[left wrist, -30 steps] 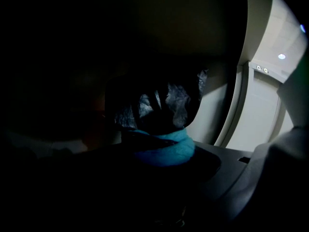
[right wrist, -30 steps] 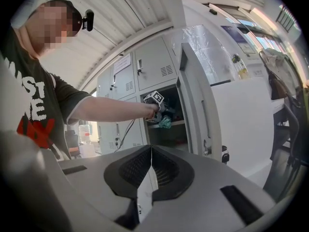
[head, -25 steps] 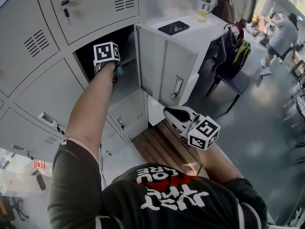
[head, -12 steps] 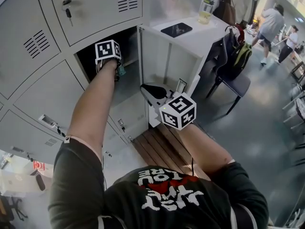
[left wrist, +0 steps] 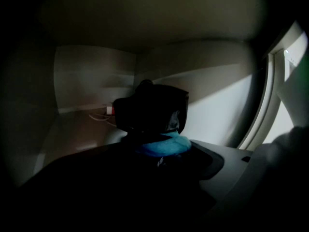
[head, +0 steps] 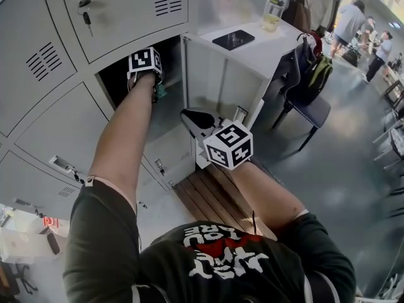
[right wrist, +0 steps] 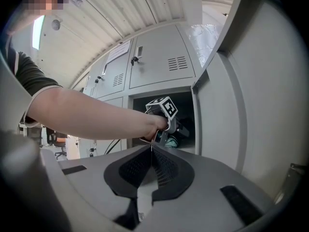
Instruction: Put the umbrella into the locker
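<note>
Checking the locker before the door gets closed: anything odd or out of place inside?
Only a loose white cord with a red-and-white end, lying on the locker floor behind the umbrella. It isn't part of the task. Nothing else stands out.

A white tabletop (head: 278, 43) stands on the right. A flat black thing (head: 233, 40) lies on it, maybe a tablet, and a bottle (head: 272, 11) stands at its far edge. Farther right is a dark chair (head: 315, 109) with bags (head: 320, 68). Two people (head: 349, 21) are far off. A wooden bench (head: 208, 197) is near.
</note>
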`<state>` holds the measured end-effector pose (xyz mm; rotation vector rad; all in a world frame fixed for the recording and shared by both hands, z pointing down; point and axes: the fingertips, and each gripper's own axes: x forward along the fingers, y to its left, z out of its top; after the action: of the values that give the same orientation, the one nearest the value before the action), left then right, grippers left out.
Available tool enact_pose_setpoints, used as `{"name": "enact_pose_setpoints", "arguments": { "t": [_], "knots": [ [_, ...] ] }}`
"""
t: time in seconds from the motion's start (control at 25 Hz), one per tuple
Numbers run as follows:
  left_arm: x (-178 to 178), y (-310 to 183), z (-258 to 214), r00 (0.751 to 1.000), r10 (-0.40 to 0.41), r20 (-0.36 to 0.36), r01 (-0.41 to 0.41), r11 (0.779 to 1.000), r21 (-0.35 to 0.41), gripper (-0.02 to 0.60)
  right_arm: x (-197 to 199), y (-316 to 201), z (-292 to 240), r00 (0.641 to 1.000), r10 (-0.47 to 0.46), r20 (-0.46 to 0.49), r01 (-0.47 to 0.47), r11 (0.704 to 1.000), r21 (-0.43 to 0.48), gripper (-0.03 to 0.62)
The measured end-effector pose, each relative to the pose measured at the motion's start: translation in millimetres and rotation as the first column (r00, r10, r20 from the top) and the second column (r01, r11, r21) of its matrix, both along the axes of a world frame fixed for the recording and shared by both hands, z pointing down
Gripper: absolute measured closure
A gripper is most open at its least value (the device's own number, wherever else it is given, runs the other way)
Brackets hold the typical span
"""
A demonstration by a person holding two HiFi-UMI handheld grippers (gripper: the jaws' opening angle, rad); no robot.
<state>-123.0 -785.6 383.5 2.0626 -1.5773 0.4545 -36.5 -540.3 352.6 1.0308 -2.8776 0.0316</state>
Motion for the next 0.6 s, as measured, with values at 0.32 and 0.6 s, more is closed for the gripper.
{"name": "enact_pose_setpoints", "arguments": {
  "t": [0.32,0.6],
  "knots": [
    [-8.3,-6.9,-55.7,0.995,0.036,0.091,-0.063,0.947,0.316,0.215,4.2,1.2,10.4,1.000,0.004,-0.007,-0.005,1.000,-0.016,0.560],
    [25.7,15.9,-83.6,0.955,0.130,0.267,-0.250,0.840,0.483,0.215,-2.7,4.9,11.4,1.000,-0.012,-0.006,0.012,1.000,-0.017,0.560]
  ]
}}
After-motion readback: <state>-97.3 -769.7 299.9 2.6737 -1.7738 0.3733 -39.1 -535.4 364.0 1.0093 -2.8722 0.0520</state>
